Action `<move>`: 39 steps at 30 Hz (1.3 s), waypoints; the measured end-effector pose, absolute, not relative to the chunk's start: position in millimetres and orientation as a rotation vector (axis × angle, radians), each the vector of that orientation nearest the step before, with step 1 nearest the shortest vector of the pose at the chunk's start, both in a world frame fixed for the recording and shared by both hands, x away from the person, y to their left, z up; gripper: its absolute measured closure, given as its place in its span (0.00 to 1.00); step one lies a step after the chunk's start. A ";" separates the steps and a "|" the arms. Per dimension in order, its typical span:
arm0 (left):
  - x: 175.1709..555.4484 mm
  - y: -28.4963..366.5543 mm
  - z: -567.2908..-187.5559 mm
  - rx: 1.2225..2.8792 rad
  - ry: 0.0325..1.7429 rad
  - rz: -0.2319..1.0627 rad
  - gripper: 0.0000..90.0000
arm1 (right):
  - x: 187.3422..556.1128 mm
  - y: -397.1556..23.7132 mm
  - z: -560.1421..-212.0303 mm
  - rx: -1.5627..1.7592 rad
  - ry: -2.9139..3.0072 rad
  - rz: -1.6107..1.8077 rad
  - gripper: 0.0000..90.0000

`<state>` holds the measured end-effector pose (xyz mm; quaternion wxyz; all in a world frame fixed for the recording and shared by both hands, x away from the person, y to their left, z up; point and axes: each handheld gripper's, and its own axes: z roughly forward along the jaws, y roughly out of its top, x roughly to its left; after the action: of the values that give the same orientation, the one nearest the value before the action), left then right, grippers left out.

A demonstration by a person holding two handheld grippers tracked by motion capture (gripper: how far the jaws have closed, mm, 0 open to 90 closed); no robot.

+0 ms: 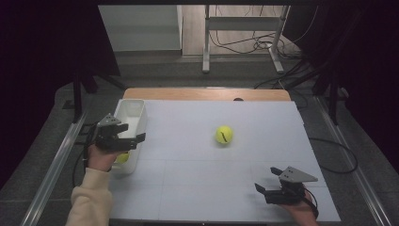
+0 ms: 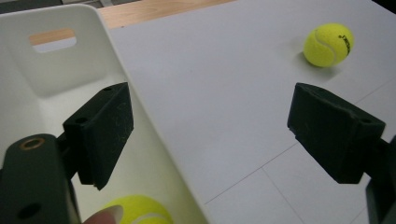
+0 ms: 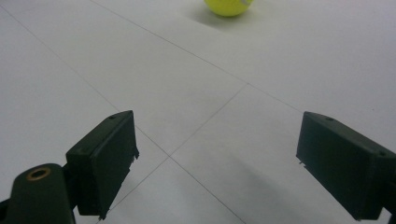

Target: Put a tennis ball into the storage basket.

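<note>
Two tennis balls show in the high view: one tennis ball (image 1: 224, 135) lies loose on the white bench (image 1: 188, 188) a little toward 1 o'clock from its middle, and a second ball (image 1: 122, 158) sits in the near end of the white bin (image 1: 131, 113) that stands along the bench's 9 o'clock edge. The left gripper (image 1: 133, 134) hangs over the bin's near half, held by a hand in a cream sleeve (image 1: 89, 197), its jaws apart with nothing between them. The right gripper (image 1: 266, 180) rests low near the 5 o'clock corner, well apart from the loose ball, its jaws likewise spread and empty. In the left gripper view, the bin's wall (image 2: 140, 116) runs up between the two released jaws, one jaw over the bin's inside and the other over bare bench; the binned ball (image 2: 140, 212) peeks in at 6 o'clock beside a fingertip (image 2: 100, 215), and the loose ball (image 2: 328, 44) lies far off at 2 o'clock. The bin's handle slot (image 2: 52, 41) shows at 11 o'clock in the end wall. In the right gripper view, both jaws stand wide over the bench surface (image 3: 201, 93), gripping nothing, and the loose ball (image 3: 228, 6) is cut by the frame edge at 12 o'clock, well ahead of the jaws.
</note>
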<state>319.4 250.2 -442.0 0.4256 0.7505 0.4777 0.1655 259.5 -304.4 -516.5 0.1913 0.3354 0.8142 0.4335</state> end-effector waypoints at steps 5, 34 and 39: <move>318.7 241.6 -440.7 1.891 1.161 0.413 0.17 | 259.5 -304.5 -516.5 0.943 2.285 1.217 0.14; 315.9 198.1 -442.1 1.886 1.010 0.311 0.18 | 260.0 -304.9 -516.8 0.946 2.281 1.209 0.14; 315.2 183.3 -442.7 1.900 0.969 0.306 0.18 | 260.1 -304.7 -517.0 0.947 2.282 1.206 0.14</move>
<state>315.2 183.3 -442.7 0.4735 0.7766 0.3961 0.1253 260.1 -304.7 -517.0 0.1948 0.3379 0.8142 0.4301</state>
